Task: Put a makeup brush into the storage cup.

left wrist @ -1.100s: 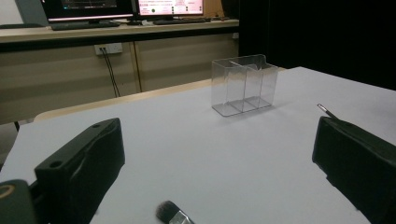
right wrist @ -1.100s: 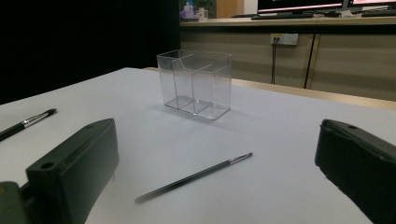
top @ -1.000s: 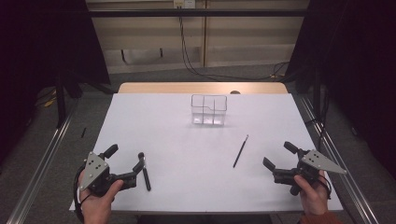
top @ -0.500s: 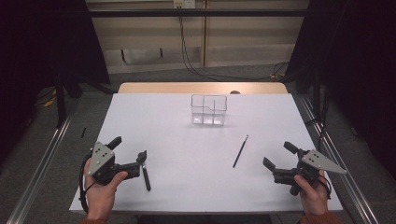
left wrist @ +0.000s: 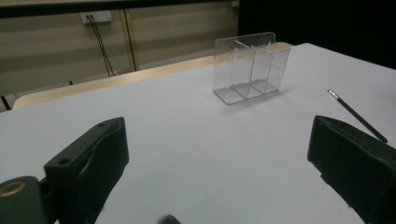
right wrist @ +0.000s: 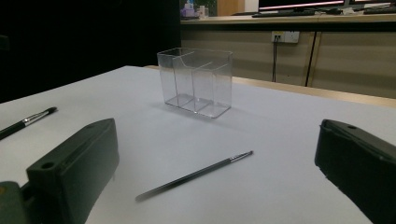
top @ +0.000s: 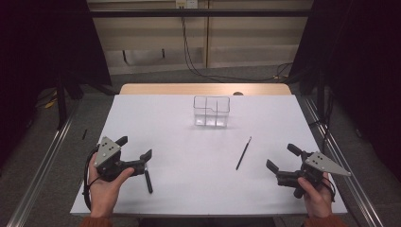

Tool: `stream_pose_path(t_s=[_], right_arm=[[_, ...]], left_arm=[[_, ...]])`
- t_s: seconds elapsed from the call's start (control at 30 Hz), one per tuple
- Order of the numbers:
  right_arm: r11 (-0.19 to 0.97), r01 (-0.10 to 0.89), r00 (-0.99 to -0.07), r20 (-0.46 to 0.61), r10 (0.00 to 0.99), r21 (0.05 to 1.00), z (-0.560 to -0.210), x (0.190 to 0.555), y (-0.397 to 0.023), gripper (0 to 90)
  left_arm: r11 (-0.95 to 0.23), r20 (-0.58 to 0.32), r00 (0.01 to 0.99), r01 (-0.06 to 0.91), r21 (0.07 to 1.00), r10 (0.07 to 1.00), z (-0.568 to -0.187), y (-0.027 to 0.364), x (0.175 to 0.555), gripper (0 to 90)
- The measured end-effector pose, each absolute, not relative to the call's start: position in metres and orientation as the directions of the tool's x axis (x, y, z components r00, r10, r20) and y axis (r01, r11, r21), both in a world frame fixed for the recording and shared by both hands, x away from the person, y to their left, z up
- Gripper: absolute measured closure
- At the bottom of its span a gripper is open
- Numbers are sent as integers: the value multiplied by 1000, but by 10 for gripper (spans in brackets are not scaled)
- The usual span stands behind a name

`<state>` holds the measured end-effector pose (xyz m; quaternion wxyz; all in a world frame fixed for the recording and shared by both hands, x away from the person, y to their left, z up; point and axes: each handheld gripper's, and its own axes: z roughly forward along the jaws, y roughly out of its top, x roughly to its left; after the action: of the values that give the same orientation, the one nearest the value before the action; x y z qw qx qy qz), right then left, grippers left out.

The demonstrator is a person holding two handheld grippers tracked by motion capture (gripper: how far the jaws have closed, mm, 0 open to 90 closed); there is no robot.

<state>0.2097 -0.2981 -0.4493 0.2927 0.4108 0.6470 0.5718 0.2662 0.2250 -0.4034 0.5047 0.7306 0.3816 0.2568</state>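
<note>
Two grippers, jaws wide, holding nothing.
Left gripper (top: 137,153) sits just above a black pen (top: 148,180); right gripper (top: 279,164) has a thin brush (top: 243,153) at ten o'clock.

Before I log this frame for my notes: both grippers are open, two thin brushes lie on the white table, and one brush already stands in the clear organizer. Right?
Not quite: the clear organizer holds nothing, as the right gripper view shows. Both brushes lie on the white table, and the left gripper and right gripper are open.
</note>
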Motion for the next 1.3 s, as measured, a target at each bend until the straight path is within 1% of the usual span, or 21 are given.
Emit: stream_pose_path(t_s=[0.2,0.33,0.43,0.5,0.63,0.83,0.93,1.0,1.07,1.13,1.3], right_arm=[[10,196,-493,90,866,981,-449,210,-298,0],[5,201,-491,96,866,980,-450,210,-298,0],[7,201,-491,94,866,980,-450,210,-298,0],[7,200,-490,94,867,980,-450,210,-298,0],[10,201,-491,92,866,980,-450,210,-298,0],[10,204,-490,93,867,979,-450,210,-298,0],[10,204,-491,93,866,979,-450,210,-298,0],[11,203,-491,92,866,979,-450,210,-298,0],[11,203,-492,92,866,979,-450,210,-298,0],[12,203,-492,91,866,979,-450,210,-298,0],[14,203,-493,90,865,979,-450,210,-298,0]], left_arm=[[-229,-19,576,355,906,817,-401,225,268,72],[-259,-49,591,425,867,805,-399,225,271,99],[-282,-40,584,449,848,811,-398,223,272,99],[-292,-58,587,483,825,808,-399,222,273,99],[-333,-67,585,547,768,808,-403,219,277,101],[-373,-62,583,594,712,810,-406,218,282,95],[-399,-76,582,641,656,809,-404,217,284,102],[-398,-104,579,668,629,809,-404,215,286,118],[-412,-93,573,683,603,814,-404,213,288,120],[-405,-115,560,710,576,820,-405,211,289,122],[-433,-117,554,750,501,824,-410,208,293,131]])
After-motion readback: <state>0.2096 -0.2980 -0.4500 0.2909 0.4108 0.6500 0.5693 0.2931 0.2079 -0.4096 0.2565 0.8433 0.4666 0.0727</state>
